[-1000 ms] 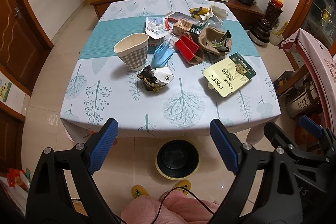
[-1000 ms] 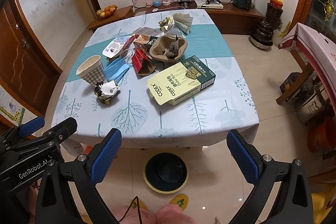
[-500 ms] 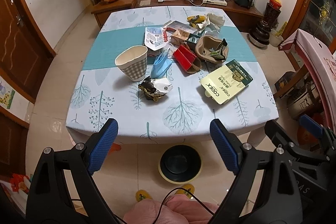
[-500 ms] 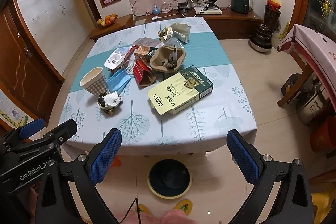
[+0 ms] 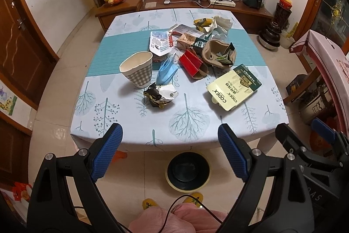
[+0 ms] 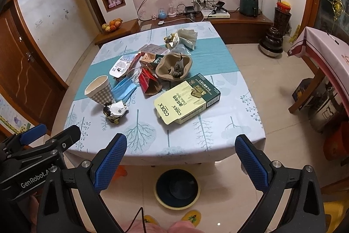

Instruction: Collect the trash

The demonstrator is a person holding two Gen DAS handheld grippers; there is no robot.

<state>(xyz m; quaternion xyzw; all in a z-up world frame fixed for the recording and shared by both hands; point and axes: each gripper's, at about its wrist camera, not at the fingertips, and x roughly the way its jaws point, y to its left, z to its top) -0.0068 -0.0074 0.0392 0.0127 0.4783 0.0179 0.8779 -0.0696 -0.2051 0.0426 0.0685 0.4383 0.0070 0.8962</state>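
Note:
Trash lies on a table (image 5: 189, 128) with a leaf-print cloth: a checked paper cup (image 5: 137, 69) (image 6: 100, 90), a blue face mask (image 5: 166, 71) (image 6: 124, 91), a crumpled wrapper (image 5: 160, 95) (image 6: 115, 111), a red carton (image 5: 193, 63) (image 6: 148, 81), a brown paper bowl (image 5: 219, 54) (image 6: 173, 68) and a yellow-green CODEX box (image 5: 233, 86) (image 6: 186, 98). A black bin with a yellow rim (image 5: 188, 171) (image 6: 177, 188) stands on the floor below the table's near edge. My left gripper (image 5: 170, 152) and right gripper (image 6: 181, 159) are both open and empty, held in front of the table, above the bin.
More cartons and wrappers (image 5: 189, 36) lie further back on the table. A wooden TV cabinet (image 5: 196, 6) runs along the far wall. A second table with a pink cloth (image 6: 327, 51) stands to the right. Wooden doors (image 5: 19, 47) are on the left.
Both grippers have risen and tilted up, so the table sits lower in view and more of the far wall shows. Both stay open. Nothing on the table moved.

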